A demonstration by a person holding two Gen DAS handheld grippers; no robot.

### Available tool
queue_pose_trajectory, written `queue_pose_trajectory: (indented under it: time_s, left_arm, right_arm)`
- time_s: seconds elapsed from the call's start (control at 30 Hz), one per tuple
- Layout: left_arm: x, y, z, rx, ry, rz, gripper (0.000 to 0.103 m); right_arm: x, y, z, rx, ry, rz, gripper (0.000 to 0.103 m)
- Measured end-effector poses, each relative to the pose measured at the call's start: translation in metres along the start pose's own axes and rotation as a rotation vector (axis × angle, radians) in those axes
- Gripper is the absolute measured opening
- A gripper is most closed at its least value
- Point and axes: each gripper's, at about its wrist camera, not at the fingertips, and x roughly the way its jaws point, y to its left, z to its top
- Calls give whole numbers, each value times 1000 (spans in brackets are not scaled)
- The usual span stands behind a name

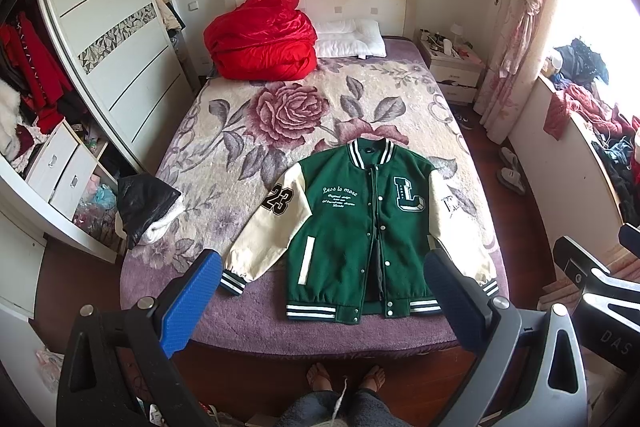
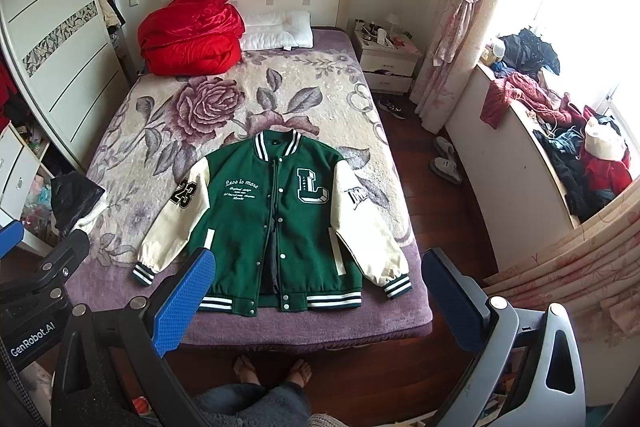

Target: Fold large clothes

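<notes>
A green varsity jacket [image 1: 352,227] with cream sleeves lies flat, front up, near the foot of the bed; it also shows in the right wrist view [image 2: 276,223]. Its front is partly unsnapped at the bottom and both sleeves spread outward. My left gripper [image 1: 324,291] is open and empty, held above the foot of the bed in front of the jacket's hem. My right gripper [image 2: 320,291] is open and empty, held at about the same height to the right. Neither touches the jacket.
The bed [image 1: 224,311] has a floral blanket, a red quilt bundle [image 1: 262,43] and a white pillow [image 1: 352,39] at the head. A black-and-white garment pile [image 1: 146,211] sits at the bed's left edge. A wardrobe [image 1: 104,39] stands left, a nightstand [image 1: 452,67] and cluttered windowsill [image 2: 560,139] right.
</notes>
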Motion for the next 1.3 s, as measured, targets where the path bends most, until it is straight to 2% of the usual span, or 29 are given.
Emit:
queue_pose_trajectory:
  time_s: [1.3]
  left_arm:
    - [-2,4,3,-12,0,-11,103]
  right_arm:
    - [2,7,-1,-10,-1,-2,103]
